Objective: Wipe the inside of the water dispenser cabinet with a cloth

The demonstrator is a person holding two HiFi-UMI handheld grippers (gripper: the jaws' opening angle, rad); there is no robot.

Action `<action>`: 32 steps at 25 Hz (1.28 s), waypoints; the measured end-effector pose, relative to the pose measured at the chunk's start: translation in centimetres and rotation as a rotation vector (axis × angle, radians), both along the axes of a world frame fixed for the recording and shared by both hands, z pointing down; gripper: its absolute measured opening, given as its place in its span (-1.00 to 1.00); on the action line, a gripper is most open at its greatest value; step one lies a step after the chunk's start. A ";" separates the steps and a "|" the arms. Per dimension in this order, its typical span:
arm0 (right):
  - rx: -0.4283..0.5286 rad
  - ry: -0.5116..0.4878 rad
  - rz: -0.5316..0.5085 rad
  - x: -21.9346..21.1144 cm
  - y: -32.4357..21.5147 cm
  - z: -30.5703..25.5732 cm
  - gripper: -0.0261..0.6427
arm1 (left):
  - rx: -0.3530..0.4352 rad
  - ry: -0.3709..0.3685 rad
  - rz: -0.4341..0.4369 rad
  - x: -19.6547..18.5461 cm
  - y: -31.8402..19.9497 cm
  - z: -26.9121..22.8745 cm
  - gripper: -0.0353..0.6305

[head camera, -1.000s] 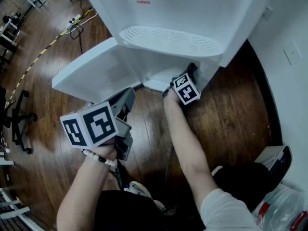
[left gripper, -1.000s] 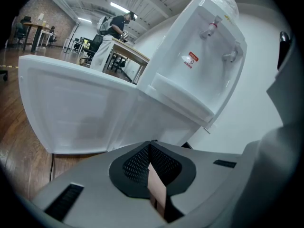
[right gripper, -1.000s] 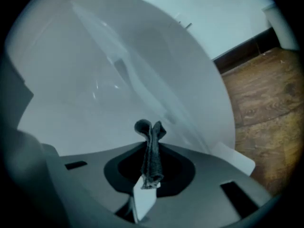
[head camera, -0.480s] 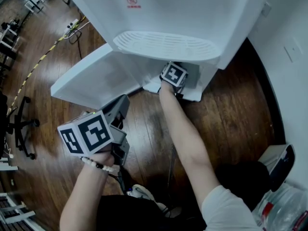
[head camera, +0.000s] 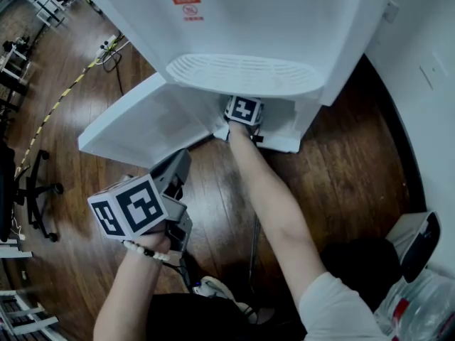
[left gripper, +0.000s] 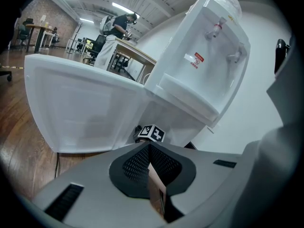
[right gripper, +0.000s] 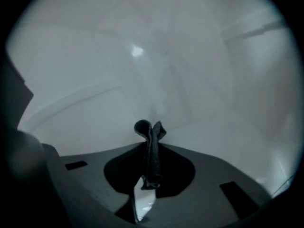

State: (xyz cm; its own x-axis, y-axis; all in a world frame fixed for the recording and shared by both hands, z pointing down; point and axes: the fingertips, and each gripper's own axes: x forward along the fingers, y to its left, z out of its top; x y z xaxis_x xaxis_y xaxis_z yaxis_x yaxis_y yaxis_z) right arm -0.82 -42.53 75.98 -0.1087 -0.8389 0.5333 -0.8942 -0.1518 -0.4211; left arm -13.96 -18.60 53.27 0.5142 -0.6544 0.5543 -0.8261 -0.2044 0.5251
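Note:
A white water dispenser [head camera: 270,20] stands with its lower cabinet door [head camera: 142,123] swung open to the left. My right gripper reaches into the cabinet under the drip tray; only its marker cube [head camera: 244,109] shows in the head view. In the right gripper view, the right gripper [right gripper: 150,127] is shut on a dark cloth [right gripper: 152,151], whose folded end pokes out toward the pale cabinet wall [right gripper: 156,56]. My left gripper [head camera: 178,168] is held back over the wood floor, shut with nothing in it [left gripper: 148,148], and faces the open door [left gripper: 80,108].
A white wall [head camera: 426,69] runs close on the dispenser's right. A striped cable [head camera: 57,91] and a power strip [head camera: 110,45] lie on the floor at far left, near an office chair [head camera: 35,190]. A black-and-white object [head camera: 419,236] sits at lower right. A person [left gripper: 114,32] stands far off.
My right gripper has moved left and deeper into the cabinet with the cloth. The left gripper has dropped back slightly and stays shut.

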 end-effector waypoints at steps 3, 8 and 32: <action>0.004 0.005 -0.059 -1.3 -0.3 0.0 -0.79 | 0.000 0.007 -0.003 0.0 0.1 0.1 -0.91; 0.014 0.029 0.003 1.0 -0.1 -0.3 -0.79 | 0.002 0.009 -0.009 -0.1 0.0 0.0 -0.91; -0.048 -0.274 0.440 7.7 8.3 2.7 -0.80 | 0.011 0.027 0.031 1.6 -0.2 -0.4 -0.91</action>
